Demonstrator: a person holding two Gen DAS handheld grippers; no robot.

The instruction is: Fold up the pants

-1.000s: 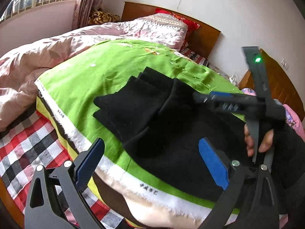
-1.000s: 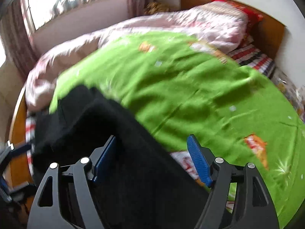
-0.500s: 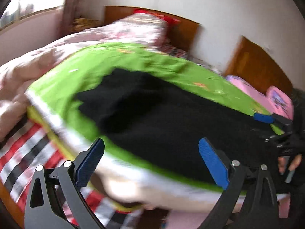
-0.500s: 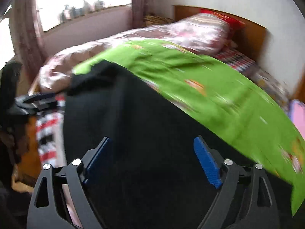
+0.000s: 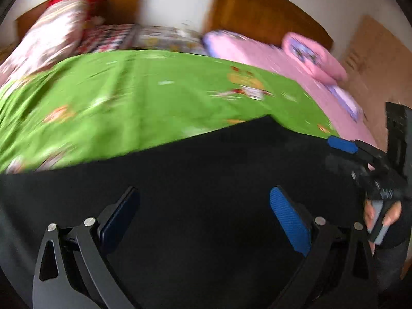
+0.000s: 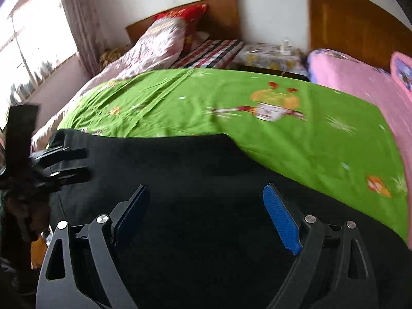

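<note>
Pants (image 6: 195, 180) — black, flat, smooth-edged

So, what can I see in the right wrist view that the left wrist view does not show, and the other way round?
Only the right wrist view shows the window, the curtain and the left gripper at its left edge. Only the left wrist view shows the right gripper and the hand that holds it. Both show the black pants on the green sheet, the pink bedding and the wooden headboard.
</note>
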